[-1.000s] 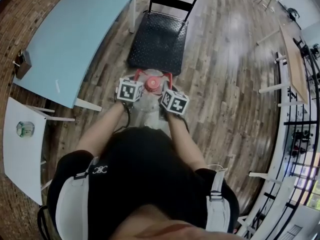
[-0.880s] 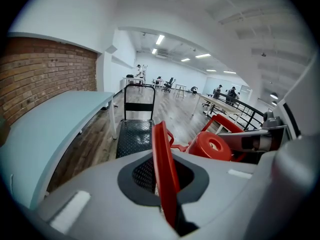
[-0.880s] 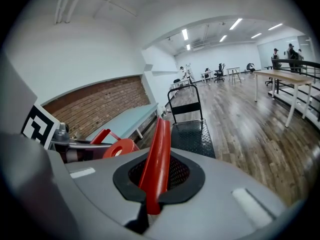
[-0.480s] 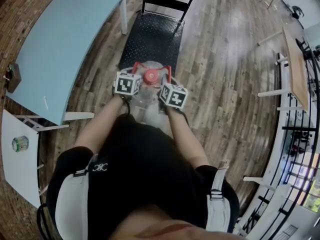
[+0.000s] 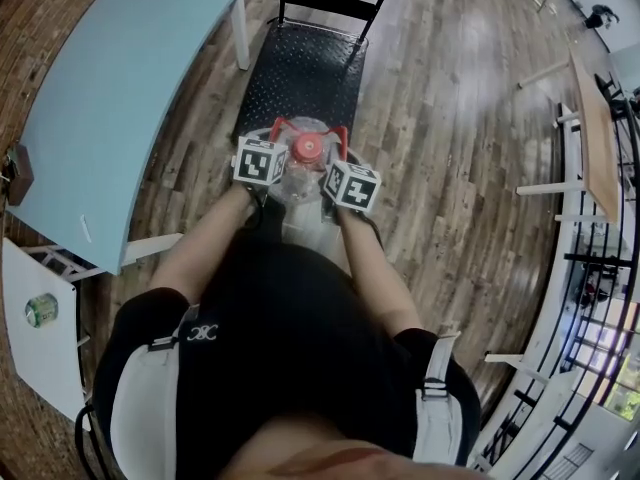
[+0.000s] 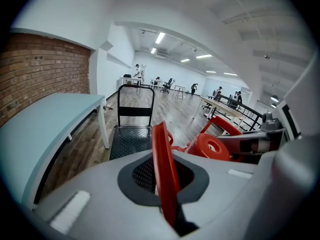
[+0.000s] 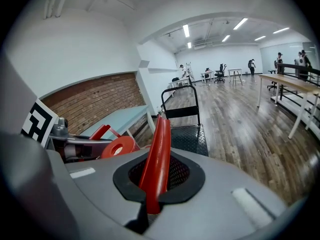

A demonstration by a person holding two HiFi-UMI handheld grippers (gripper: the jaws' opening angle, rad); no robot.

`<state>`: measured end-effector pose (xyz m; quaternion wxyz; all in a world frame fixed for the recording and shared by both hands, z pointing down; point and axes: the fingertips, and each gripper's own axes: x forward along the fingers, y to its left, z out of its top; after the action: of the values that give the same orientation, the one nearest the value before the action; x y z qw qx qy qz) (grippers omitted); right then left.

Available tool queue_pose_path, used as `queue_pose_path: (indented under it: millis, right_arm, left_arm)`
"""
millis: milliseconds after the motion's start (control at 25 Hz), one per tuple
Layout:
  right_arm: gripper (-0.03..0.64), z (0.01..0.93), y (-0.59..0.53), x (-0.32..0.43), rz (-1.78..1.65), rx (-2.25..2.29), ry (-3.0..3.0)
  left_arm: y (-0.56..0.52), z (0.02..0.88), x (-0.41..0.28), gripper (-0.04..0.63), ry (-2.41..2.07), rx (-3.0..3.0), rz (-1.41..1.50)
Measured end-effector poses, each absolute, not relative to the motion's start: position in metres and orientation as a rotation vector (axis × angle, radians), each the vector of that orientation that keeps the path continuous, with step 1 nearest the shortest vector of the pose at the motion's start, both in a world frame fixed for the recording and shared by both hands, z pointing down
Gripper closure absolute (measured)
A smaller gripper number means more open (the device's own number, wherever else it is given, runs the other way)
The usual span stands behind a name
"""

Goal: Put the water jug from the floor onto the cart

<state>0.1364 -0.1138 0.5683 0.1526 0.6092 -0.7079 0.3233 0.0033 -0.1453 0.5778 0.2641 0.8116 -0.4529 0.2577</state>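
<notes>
A clear water jug [image 5: 300,183] with a red cap [image 5: 305,148] and red carrying handles hangs between my two grippers, at the near end of the black cart [image 5: 300,63]. My left gripper [image 6: 165,184] is shut on the left red handle [image 6: 162,169]. On the other side, my right gripper [image 7: 154,179] is shut on the right red handle [image 7: 156,159]. The cap shows in both gripper views [image 6: 210,146] [image 7: 119,146]. The cart's platform [image 6: 131,140] lies just ahead, its upright push handle [image 5: 335,3] at the far end. The jug's lower body is hidden by my arms.
A light blue table [image 5: 110,98] stands close to the cart's left side, one leg [image 5: 241,28] beside the platform. A white table [image 5: 25,348] with a small can [image 5: 40,309] sits at the near left. Wooden desks [image 5: 590,118] and a railing line the right. Wood floor lies right of the cart.
Both grippers have carried the jug forward towards the cart; the cart's near edge now sits under the jug's front. The grips on the handles are unchanged.
</notes>
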Motion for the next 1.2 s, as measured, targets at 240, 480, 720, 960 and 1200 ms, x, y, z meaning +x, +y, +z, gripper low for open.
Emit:
queue_pose_path:
  millis: [240,480,720,960,1200]
  right_arm:
    - [0.601,0.589,-0.169,0.145,0.961,1.758,-1.970]
    - [0.601,0.598,-0.240,0.155,0.975,1.770,-1.918]
    - [0.601,0.600,-0.310,0.173,0.957,1.785,-1.871]
    - [0.601,0.604,-0.361,0.175,0.960,1.799,-1.841]
    - [0.601,0.615,-0.394,0.182,0.952,1.785,-1.853]
  left_arm:
    - [-0.204,0.603,0.012,0.595,-1.154,2.173,0.723]
    - [-0.280,0.612,0.024,0.595,-1.101,2.167,0.736]
    - [-0.350,0.616,0.041,0.595,-1.073,2.176,0.708]
    - [-0.408,0.614,0.043,0.595,-1.069,2.203,0.707]
    - [-0.440,0.622,0.049,0.595,-1.086,2.217,0.729]
